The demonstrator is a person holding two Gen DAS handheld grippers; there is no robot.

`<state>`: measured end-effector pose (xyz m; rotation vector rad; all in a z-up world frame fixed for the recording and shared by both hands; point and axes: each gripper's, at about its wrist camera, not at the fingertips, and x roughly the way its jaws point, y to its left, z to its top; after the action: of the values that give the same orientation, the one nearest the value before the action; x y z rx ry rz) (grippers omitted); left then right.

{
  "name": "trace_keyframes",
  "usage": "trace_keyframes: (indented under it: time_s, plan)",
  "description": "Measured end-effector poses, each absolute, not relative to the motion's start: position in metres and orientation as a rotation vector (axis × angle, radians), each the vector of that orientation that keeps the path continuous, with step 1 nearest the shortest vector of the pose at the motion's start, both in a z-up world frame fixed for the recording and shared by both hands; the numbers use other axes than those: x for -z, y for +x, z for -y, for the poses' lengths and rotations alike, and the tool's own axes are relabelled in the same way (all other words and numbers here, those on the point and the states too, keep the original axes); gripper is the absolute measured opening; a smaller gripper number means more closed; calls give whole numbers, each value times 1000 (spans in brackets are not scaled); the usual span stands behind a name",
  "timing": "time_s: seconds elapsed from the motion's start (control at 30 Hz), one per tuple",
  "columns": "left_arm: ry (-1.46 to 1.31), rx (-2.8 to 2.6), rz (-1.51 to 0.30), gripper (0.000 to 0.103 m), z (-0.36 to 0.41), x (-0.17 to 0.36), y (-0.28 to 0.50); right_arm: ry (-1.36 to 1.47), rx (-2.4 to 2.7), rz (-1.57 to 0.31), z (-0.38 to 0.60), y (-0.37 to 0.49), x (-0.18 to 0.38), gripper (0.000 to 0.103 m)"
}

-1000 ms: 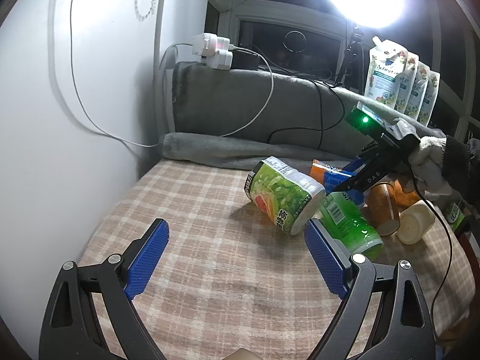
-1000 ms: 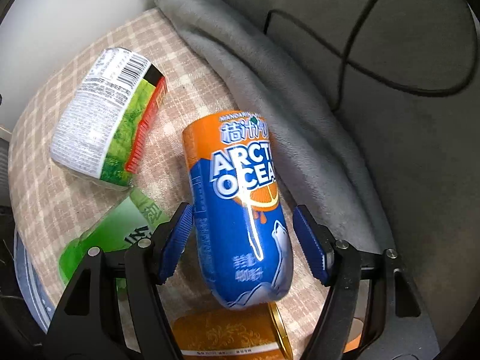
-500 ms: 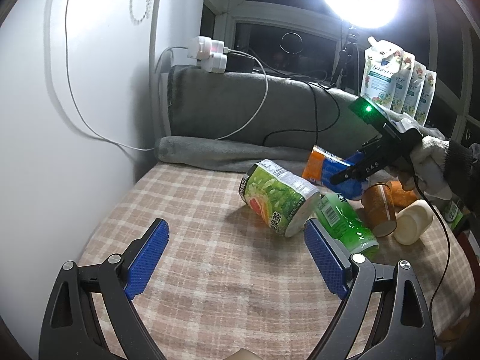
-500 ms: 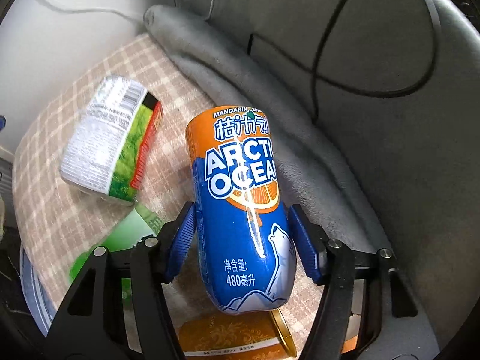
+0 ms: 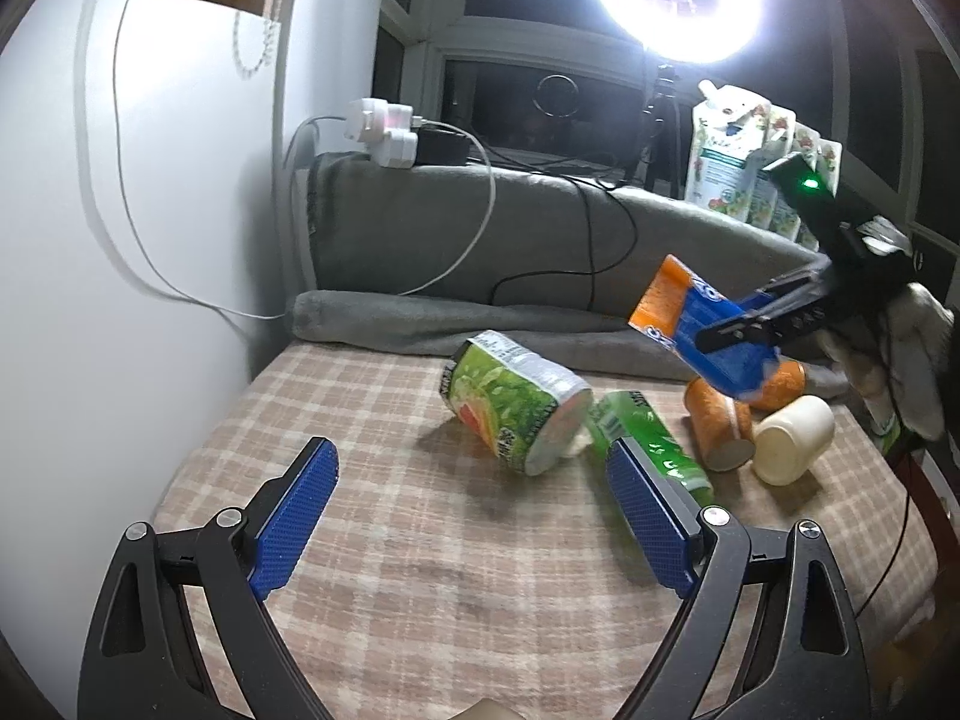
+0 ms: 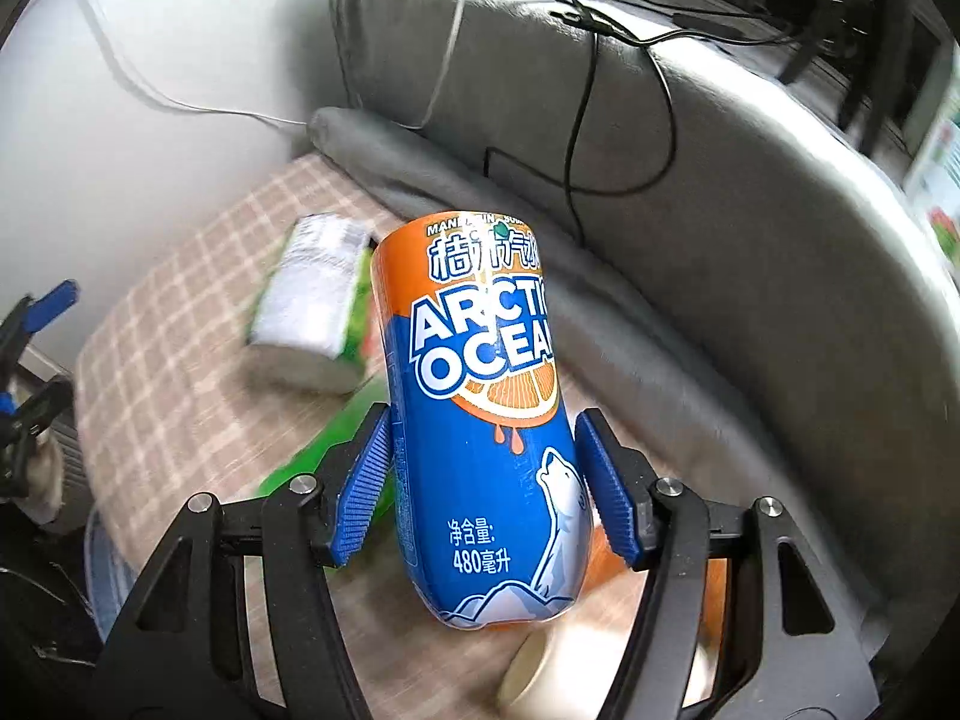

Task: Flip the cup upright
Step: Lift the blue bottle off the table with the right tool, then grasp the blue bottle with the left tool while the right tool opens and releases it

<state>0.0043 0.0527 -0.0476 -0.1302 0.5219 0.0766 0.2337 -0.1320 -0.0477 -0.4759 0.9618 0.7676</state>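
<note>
While the cup [image 6: 480, 420] was clamped tilted in the right claw [image 6: 483, 480] | slip possibly risked by its glossy wall | left claw [image 5: 474, 516] held apart, empty.

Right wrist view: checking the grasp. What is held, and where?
The right tongs clamp the blue-orange cup by its lower sides; the left tongs hold nothing.

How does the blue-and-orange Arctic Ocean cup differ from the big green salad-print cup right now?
The Arctic Ocean cup is clamped in the right gripper, off the cloth and tilted; the green cup lies on its side on the checked cloth, ungripped. One is blue-orange, the other green. Neither stands upright.
</note>
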Motion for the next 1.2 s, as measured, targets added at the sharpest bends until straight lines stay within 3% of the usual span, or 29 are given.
trace_keyframes:
  time_s: [0.2,0.5,0.77,1.2]
  plan:
    - [-126,-20,-517,91,-38,42,-2,-302,-738,-992,175,180,38,65]
    - [-149,83,-554,91,-13,44,-9,-34,-697,-1108,221,116,81,65]
    - [-240,195,-660,91,4,55,1,178,-650,-1227,247,108,122,66]
    - [-429,329,-826,89,22,78,26,213,-614,-1286,251,111,138,71]
